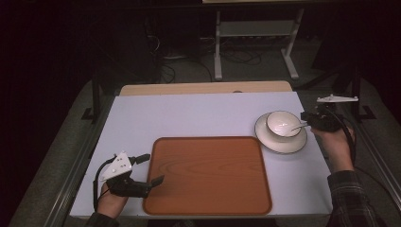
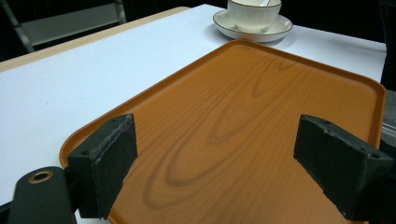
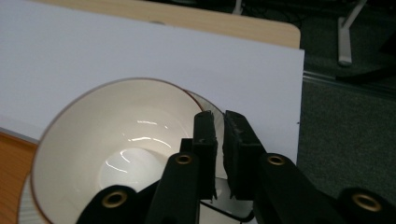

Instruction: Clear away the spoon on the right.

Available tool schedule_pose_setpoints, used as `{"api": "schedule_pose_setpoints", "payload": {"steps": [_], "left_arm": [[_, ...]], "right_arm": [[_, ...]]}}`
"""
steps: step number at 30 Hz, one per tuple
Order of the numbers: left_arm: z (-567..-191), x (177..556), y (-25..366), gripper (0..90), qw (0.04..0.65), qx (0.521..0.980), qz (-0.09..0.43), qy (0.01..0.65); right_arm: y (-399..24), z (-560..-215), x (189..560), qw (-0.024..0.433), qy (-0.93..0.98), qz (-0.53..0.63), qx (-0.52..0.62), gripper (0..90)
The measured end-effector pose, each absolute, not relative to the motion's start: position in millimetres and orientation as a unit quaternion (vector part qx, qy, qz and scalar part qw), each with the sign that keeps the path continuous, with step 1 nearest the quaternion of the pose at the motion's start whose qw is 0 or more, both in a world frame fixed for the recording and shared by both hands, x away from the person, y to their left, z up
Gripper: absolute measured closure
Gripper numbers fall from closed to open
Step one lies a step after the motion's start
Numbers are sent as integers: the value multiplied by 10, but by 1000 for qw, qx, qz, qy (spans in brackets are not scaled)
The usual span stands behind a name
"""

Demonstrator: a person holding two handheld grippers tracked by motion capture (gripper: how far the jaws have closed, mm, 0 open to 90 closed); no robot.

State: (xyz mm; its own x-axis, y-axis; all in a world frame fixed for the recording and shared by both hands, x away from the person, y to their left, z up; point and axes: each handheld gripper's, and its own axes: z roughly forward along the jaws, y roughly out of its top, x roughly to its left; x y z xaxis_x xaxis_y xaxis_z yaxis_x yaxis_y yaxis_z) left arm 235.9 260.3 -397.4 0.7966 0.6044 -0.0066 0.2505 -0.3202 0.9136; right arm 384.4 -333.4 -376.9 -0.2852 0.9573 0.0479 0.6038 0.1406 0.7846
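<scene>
A: What's the right gripper (image 1: 307, 124) on?

B: A thin metal spoon (image 1: 299, 126) lying in the cup (image 1: 283, 123). In the right gripper view the matte black jaws stand nearly together with a narrow slit between them at the cup's rim; whether the pads press the handle I cannot tell.

A: And the cup?

B: Round, glossy white, with a fine dark line on the rim (highlights curl inside it). It sits on a matching saucer (image 1: 280, 144) on the smooth white table (image 1: 198, 116), just beside the tray's far right corner.

A: The tray (image 1: 208, 175)?

B: A flat rounded rectangle, orange-brown wood grain, low raised lip, bare.

A: Left gripper (image 1: 153, 169)?

B: Released, its jaws wide apart over the tray's near left edge, rough-faced blocky pads (image 2: 109, 163) holding nothing.
</scene>
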Motion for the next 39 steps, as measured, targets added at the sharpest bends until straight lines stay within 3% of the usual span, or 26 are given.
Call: {"api": "schedule_pose_setpoints", "payload": {"steps": [11,24,39], "left_arm": [[-3972,2350,2581,128,517,795,170,267],[-3970,2348,2579,128,517,796,169,264],[-3974,2352,2580,128,517,796,169,265]], "right_arm": [[-3314,-3656,3532,251,700,392,542,470],[-3511,-3908,3502,228,657,415,587,385],[-3474,-4123,3646,206,661,410,594,384]]}}
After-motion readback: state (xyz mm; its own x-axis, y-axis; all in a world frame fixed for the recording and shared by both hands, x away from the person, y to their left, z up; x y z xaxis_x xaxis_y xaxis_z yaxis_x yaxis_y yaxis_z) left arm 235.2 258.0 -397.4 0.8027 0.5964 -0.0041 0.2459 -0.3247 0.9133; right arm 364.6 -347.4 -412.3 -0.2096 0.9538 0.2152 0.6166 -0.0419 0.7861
